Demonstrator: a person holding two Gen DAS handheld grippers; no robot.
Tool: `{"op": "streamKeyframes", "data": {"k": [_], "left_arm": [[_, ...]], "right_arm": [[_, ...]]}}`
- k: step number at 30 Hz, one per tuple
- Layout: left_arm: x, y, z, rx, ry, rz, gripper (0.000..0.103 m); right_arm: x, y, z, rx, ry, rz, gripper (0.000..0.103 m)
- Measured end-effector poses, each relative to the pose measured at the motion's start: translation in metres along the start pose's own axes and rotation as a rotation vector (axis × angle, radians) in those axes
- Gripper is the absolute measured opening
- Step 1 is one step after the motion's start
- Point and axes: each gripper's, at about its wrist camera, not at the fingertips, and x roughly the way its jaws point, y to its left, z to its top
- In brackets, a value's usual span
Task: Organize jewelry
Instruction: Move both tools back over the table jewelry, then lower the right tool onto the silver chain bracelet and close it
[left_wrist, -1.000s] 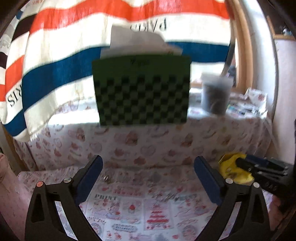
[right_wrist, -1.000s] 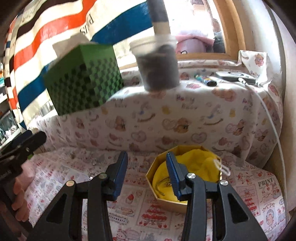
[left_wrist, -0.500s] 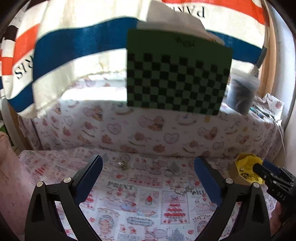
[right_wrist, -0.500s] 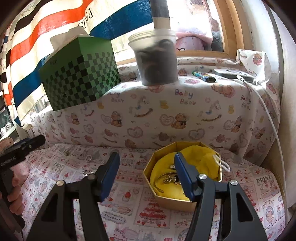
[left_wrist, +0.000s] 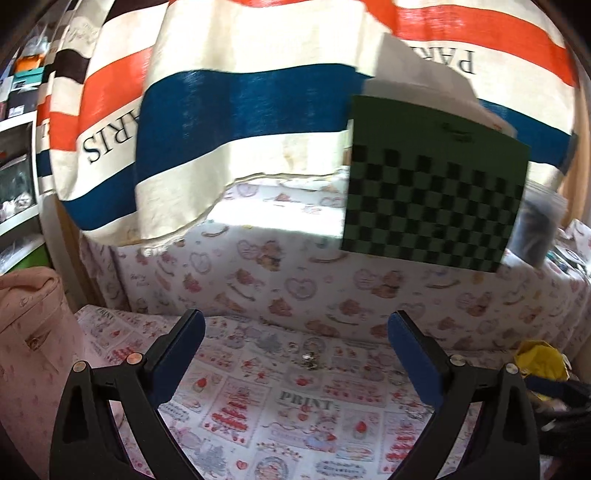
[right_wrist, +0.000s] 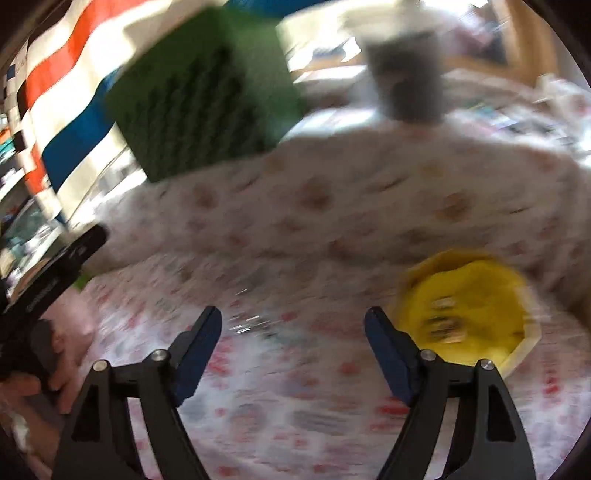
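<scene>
Small silver jewelry pieces (left_wrist: 309, 357) lie on the patterned cloth, just ahead of my open, empty left gripper (left_wrist: 293, 349). In the blurred right wrist view more silver pieces (right_wrist: 251, 321) lie ahead of my open, empty right gripper (right_wrist: 293, 332). The hexagonal gold box with yellow lining (right_wrist: 469, 317) sits to its right and holds some jewelry (right_wrist: 445, 325). The box also shows at the right edge of the left wrist view (left_wrist: 541, 360). The left gripper's handle (right_wrist: 48, 284) shows at the left of the right wrist view.
A green checkered tissue box (left_wrist: 432, 195) and a dark lidded cup (left_wrist: 535, 232) stand on the raised cloth-covered ledge (left_wrist: 295, 280) behind. A striped towel (left_wrist: 240, 110) hangs above. A pink pouch (left_wrist: 29, 332) sits at the left.
The right gripper has opened wider and swung left away from the yellow box; its view is now blurred. The left gripper has also swung left, the tissue box shifting right in its view.
</scene>
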Motion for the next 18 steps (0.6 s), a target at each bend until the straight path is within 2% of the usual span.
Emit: {"op": "streamKeyframes", "data": {"k": [2, 5, 12, 16, 18], "left_arm": [[0.003, 0.005, -0.001, -0.007, 0.001, 0.015, 0.098], [0.009, 0.011, -0.001, -0.02, 0.019, 0.029, 0.098], [0.017, 0.02, -0.003, -0.056, 0.061, 0.032, 0.098], [0.019, 0.025, -0.002, -0.074, 0.07, 0.034, 0.098], [0.019, 0.027, -0.001, -0.085, 0.072, 0.031, 0.098]], "right_arm": [[0.025, 0.016, 0.003, -0.04, 0.08, -0.065, 0.078], [0.051, 0.031, 0.004, -0.045, 0.143, -0.085, 0.078], [0.087, 0.054, 0.004, -0.068, 0.189, -0.118, 0.077], [0.099, 0.064, 0.002, -0.12, 0.196, -0.178, 0.061], [0.099, 0.065, 0.001, -0.121, 0.182, -0.182, 0.048]]}}
